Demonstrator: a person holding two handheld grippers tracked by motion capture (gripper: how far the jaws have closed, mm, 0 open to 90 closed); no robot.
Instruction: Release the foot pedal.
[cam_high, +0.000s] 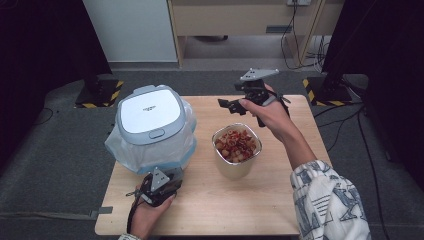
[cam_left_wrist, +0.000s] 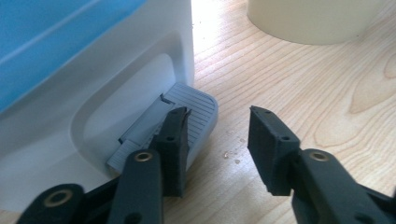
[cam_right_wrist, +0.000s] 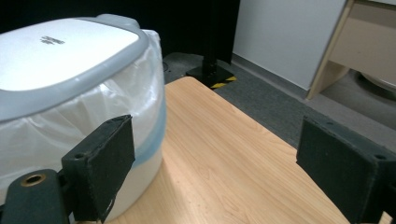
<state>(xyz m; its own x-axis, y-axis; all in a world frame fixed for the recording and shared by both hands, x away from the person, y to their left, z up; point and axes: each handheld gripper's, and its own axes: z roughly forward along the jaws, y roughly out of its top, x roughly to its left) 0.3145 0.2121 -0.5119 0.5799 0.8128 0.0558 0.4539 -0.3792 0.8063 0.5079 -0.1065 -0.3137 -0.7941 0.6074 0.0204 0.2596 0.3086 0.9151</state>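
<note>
A white pedal bin (cam_high: 150, 125) with a grey-rimmed shut lid and a clear bag liner stands on the left of the wooden table (cam_high: 280, 200). Its grey ribbed foot pedal (cam_left_wrist: 196, 116) sticks out at the base. My left gripper (cam_high: 170, 179) (cam_left_wrist: 217, 119) sits low at the bin's front, open. One jaw overlaps the pedal's edge, the other is over bare wood, and nothing is gripped. My right gripper (cam_high: 242, 111) (cam_right_wrist: 215, 140) hangs open above the table's back, aimed at the bin (cam_right_wrist: 70, 70), with nothing between its jaws.
A cream cup (cam_high: 236, 145) (cam_left_wrist: 308, 21) full of red and tan food pieces stands mid-table, right of the bin. Grey floor, black stands with yellow-black striped bases and a wooden cabinet lie beyond the far edge.
</note>
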